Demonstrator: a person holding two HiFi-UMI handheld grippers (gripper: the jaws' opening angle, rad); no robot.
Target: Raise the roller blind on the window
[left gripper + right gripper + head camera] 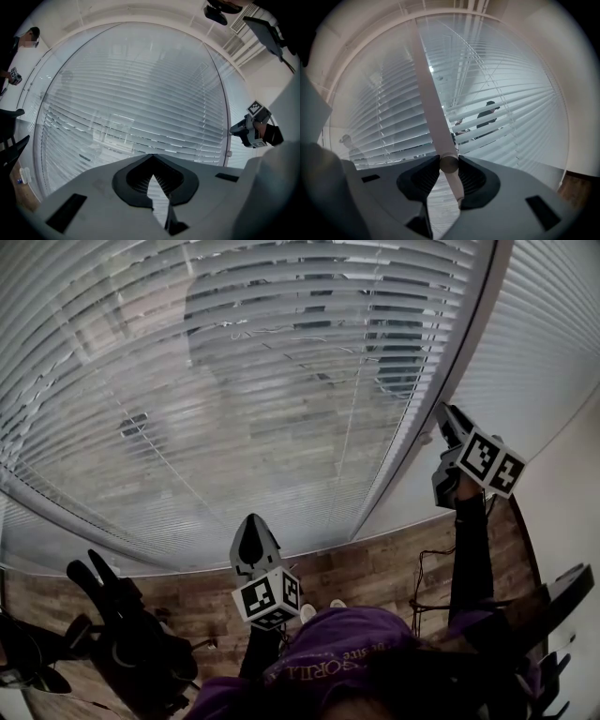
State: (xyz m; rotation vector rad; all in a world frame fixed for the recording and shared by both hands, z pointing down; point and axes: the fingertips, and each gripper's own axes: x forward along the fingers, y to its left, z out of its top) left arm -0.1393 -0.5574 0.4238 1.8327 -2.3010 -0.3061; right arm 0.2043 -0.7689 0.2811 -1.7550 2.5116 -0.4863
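Pale, flat horizontal slats make up the window blind (281, 381), which hangs fully lowered over the glass. The slats lie level across the window. Beside its right edge hangs a smooth, off-white cylindrical wand (425, 84), whose long axis runs up and away toward the blind's top rail.

The right gripper (449, 162) has its dark ribbed pads (474, 177) clenched on this wand near its lower end. In the head view that gripper (448, 423) is raised on an outstretched dark-sleeved arm (472, 549), at the white upright window frame (450, 371) that separates this blind from a second slatted blind (553, 334).

The left gripper (152, 157) is held lower, in front of the body, and points at the slats. Its jaw tips are pressed together on nothing.

Below the window is brown wood-plank flooring (375, 568).
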